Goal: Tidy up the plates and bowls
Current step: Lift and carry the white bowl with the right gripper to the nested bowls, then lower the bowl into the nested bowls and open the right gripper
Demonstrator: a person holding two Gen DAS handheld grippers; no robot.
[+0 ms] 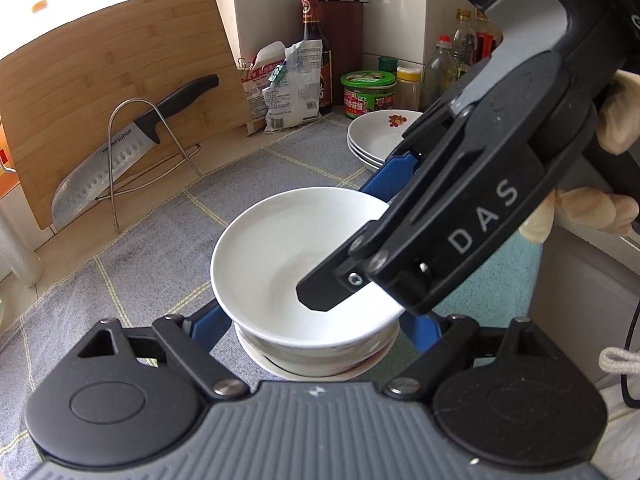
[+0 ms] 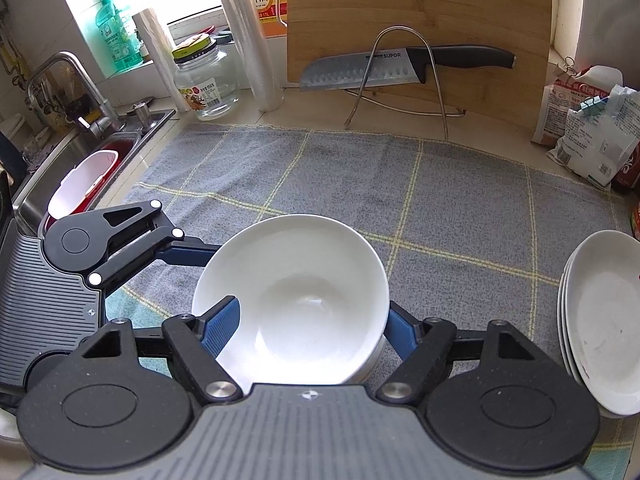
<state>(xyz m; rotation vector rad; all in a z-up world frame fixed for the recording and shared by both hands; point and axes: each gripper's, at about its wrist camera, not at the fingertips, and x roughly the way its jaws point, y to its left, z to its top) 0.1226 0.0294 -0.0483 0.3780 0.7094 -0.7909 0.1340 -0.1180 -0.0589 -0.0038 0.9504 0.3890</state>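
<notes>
A stack of white bowls [image 1: 312,360] stands on the grey checked cloth [image 2: 440,200]. Its top bowl [image 1: 288,248] [image 2: 296,292] sits a little askew on the ones below [image 2: 378,356]. My left gripper [image 1: 316,332] has a blue finger against each side of the stack, and one of those fingers [image 2: 188,250] reaches in from the left in the right wrist view. My right gripper [image 2: 312,320] [image 1: 356,236] is shut on the top bowl, with one finger inside the rim and the other outside the far wall. The stack's foot is hidden.
Stacked white plates [image 1: 376,136] [image 2: 600,320] lie on the cloth to the right. A knife [image 2: 400,68] on a wire rack leans against a bamboo board [image 2: 420,8] at the back. A sink [image 2: 80,160] is at the left, with jars, bottles and bags along the wall.
</notes>
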